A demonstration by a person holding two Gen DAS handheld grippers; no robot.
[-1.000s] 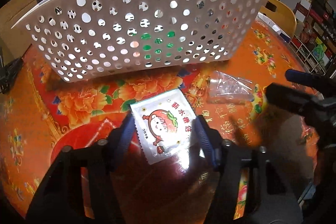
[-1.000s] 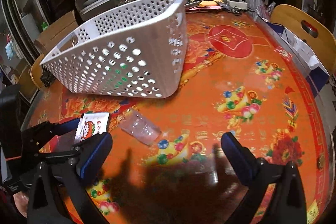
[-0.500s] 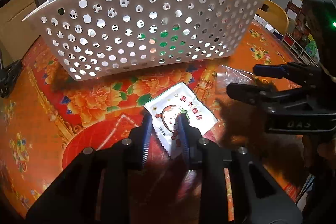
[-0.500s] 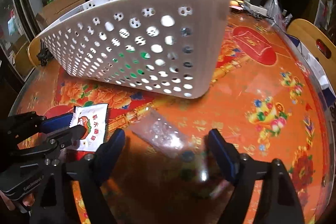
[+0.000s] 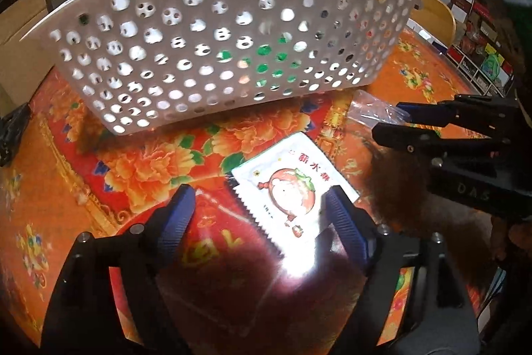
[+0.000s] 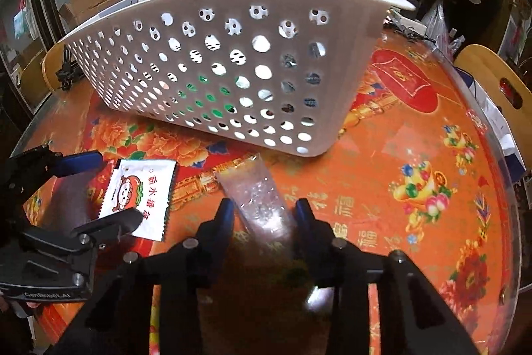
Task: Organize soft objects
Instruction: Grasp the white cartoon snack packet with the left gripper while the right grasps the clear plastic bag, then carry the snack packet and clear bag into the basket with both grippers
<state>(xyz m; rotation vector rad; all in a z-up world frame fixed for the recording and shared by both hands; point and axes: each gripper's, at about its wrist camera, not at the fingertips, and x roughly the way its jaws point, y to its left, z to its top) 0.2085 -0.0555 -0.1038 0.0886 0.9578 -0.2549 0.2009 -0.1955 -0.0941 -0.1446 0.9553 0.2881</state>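
Your left gripper point(image 5: 259, 208) stands wide open over the flat white foil sachet with a cartoon print point(image 5: 292, 188); close like this and the thin packet may slide on the glossy orange floral tablecloth point(image 6: 415, 155). Your right gripper point(image 6: 264, 215) is narrower, straddling the clear crinkled plastic bag point(image 6: 256, 188) without visibly pinching it. Both lie just before the white perforated plastic basket point(image 6: 232, 55).
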